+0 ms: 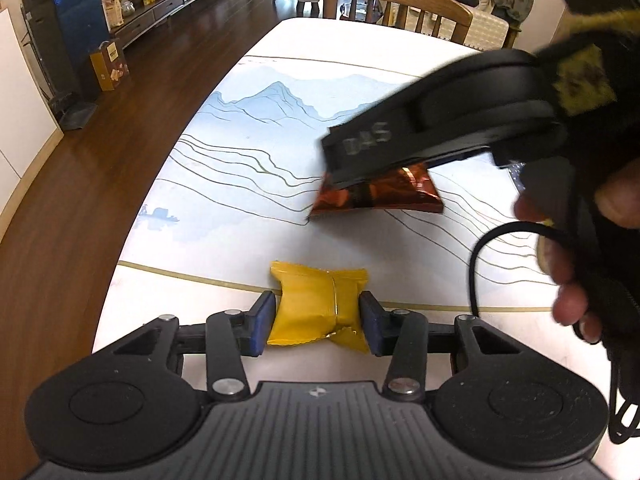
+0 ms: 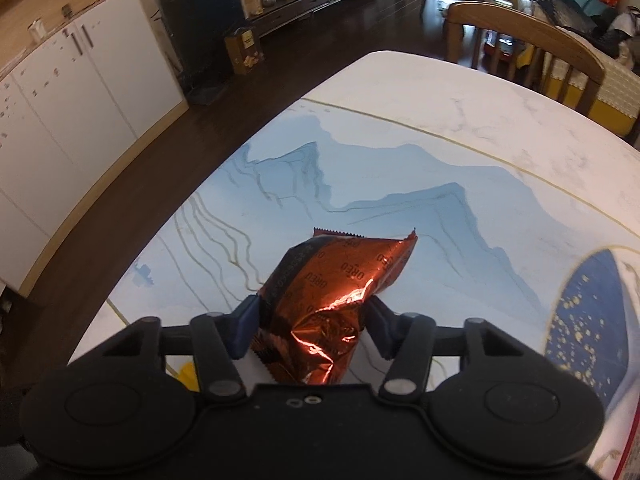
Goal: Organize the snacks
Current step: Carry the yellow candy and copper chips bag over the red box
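Observation:
A yellow snack packet (image 1: 312,300) lies near the front of the table, on the gold border line of the mountain-print mat (image 1: 240,128). My left gripper (image 1: 317,322) is shut on it, a blue pad pressed to each side. Further back, an orange-brown foil Oreo packet (image 2: 332,280) is crumpled between the pads of my right gripper (image 2: 314,324), its far end tilted up. In the left wrist view, that right gripper (image 1: 340,172) comes down from the right onto the Oreo packet (image 1: 384,196), with a hand (image 1: 572,280) behind it. A yellow corner (image 2: 188,376) shows under the right gripper.
A dark blue dish with gold flecks (image 2: 588,320) sits on the table at the right. A wooden chair (image 1: 400,0) stands at the far end. The table's left edge (image 1: 168,152) drops to a dark wood floor; cabinets line the far wall.

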Tool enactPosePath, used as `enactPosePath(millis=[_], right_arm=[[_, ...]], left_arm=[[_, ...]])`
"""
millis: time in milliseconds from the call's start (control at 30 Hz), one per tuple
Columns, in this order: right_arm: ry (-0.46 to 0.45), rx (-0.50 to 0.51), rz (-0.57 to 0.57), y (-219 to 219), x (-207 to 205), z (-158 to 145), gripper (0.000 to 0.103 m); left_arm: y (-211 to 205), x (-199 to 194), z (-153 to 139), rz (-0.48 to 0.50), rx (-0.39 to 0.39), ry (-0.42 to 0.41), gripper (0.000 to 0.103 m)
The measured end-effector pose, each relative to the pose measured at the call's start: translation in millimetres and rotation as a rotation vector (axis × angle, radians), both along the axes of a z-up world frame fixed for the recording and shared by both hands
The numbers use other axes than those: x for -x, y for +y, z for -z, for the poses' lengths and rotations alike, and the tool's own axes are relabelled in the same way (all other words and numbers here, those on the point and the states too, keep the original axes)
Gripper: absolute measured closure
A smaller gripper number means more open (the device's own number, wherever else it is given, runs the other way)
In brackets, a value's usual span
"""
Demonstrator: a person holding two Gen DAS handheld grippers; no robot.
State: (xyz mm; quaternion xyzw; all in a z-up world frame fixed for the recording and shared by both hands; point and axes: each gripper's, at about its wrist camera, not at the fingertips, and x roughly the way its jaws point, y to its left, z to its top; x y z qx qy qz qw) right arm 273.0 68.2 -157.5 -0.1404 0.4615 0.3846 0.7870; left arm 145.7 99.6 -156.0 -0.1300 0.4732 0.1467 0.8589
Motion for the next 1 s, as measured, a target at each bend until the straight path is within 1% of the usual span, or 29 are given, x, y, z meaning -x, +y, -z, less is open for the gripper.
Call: enactPosePath(millis=[233, 367, 567, 700, 867, 1000], right_arm=[[-0.005, -0.029, 0.056, -36.0, 5.8, -7.9, 0.053], [-0.029, -0.045, 0.073, -58.2, 16.4, -18.4, 0.053], [-0.046, -0.087, 0.128, -92.5, 29.1, -37.4, 0.053], [-0.053, -0.11, 0.178, -113.3, 36.7, -48.4, 0.053], [-0.06, -0.13, 0.224, -140.0, 49.9, -60.6, 0.053], [-0.08, -0.137, 0.261, -160.9, 62.2, -72.0, 0.053]], left_arm=[[7.7, 6.9, -0.6, -0.017, 0.035, -0.001, 0.06], [10.6, 13.3, -6.0, -0.033, 0.06, -0.003, 0.06], [16.7, 23.2, -17.4, -0.041, 0.092, -0.017, 0.061], [16.1, 25.7, -25.4, -0.029, 0.094, -0.039, 0.061], [11.1, 31.0, -31.7, -0.023, 0.102, -0.037, 0.062], [7.0, 34.9, -45.1, -0.014, 0.107, -0.06, 0.062]])
